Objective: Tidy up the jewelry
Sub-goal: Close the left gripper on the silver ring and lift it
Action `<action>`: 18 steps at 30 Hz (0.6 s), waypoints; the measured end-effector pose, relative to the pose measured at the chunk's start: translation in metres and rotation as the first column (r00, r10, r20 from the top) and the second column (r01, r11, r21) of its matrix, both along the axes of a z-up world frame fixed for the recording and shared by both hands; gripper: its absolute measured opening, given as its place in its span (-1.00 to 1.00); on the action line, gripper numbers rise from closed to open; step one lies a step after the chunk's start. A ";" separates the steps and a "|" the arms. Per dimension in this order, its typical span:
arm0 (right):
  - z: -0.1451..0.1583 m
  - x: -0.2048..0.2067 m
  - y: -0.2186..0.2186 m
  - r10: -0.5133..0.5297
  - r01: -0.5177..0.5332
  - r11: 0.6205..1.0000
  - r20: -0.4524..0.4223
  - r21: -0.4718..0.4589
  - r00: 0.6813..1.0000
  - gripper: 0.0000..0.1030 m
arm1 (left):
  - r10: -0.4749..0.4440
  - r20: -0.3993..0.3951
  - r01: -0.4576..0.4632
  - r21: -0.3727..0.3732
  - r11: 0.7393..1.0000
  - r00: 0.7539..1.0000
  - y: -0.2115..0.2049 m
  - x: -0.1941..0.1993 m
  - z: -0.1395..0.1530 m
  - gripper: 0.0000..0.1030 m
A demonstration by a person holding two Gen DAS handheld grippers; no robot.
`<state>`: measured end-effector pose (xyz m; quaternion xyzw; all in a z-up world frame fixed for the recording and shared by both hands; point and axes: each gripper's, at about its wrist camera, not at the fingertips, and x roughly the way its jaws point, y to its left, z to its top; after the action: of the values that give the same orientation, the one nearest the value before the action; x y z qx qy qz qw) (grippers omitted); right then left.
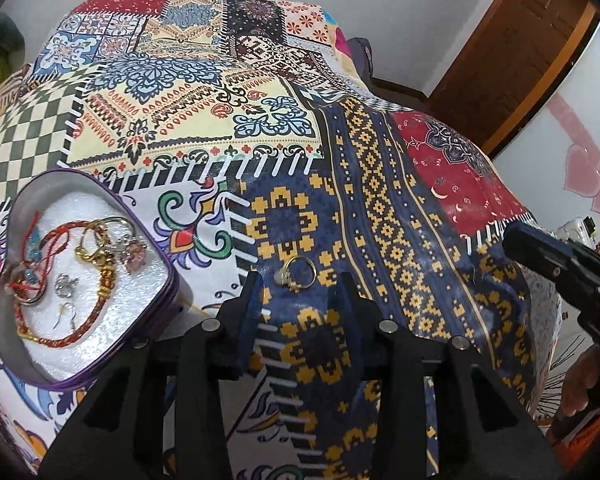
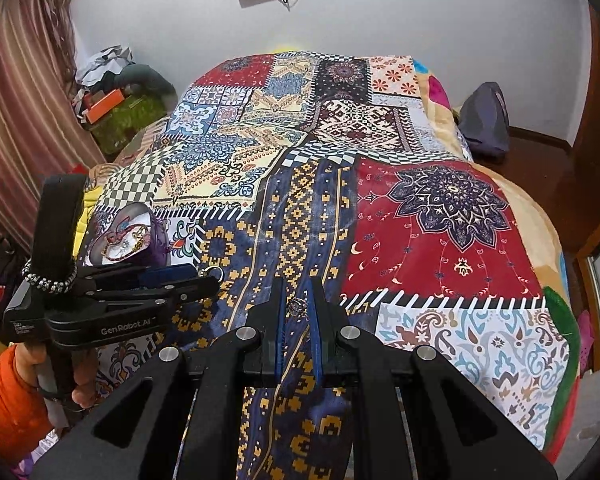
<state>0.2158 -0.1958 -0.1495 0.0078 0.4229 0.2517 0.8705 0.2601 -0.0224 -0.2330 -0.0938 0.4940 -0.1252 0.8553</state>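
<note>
Left wrist view: the left tongs point(image 1: 298, 284) hang spread wide just above a patchwork bedspread point(image 1: 380, 184), with a gold ring bearing a pale stone point(image 1: 298, 273) lying on the blue-and-yellow patch between the two finger tips — apart from both, as far as I can tell.

Box: a purple-rimmed, heart-shaped tin lined with white foam point(image 1: 156, 240) sits on the bed to the left of the tongs, open side up, so pieces can be dropped straight in.

Contents: a red braided cord bracelet with gold beads point(image 1: 66, 332), gold hoops point(image 1: 96, 240), pink stone pieces and a small silver item point(image 1: 65, 283) already lie on the foam; the finer bits are too small to name.

Right wrist view: the right tongs point(image 2: 298, 304) are nearly clenched on a small silver ring point(image 2: 296, 305), held between the blue pads a little above the cloth — a narrow grip suits so thin a piece.

Left tool from the right: the left tongs point across the bed toward the gold ring point(image 2: 214, 273), with the tin point(image 2: 156, 252) just behind them.

Stage: collecting appears well along; two rings remain outside the tin.

Next, as I judge it: carry the silver ring over the foam, and close the left tongs squarely on the gold band.

Risk: a ring can slip or roll on the soft cloth.
</note>
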 end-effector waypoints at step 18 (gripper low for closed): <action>0.022 -0.007 0.003 0.007 -0.008 1.000 0.041 0.006 0.999 -0.82 | 0.011 0.020 -0.012 0.025 1.000 1.000 -0.003 -0.010 0.008 -0.86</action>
<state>0.2088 -0.1925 -0.1277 0.0035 0.4041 0.2562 0.8781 0.2500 -0.0249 -0.2248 -0.0847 0.4863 -0.1149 0.8621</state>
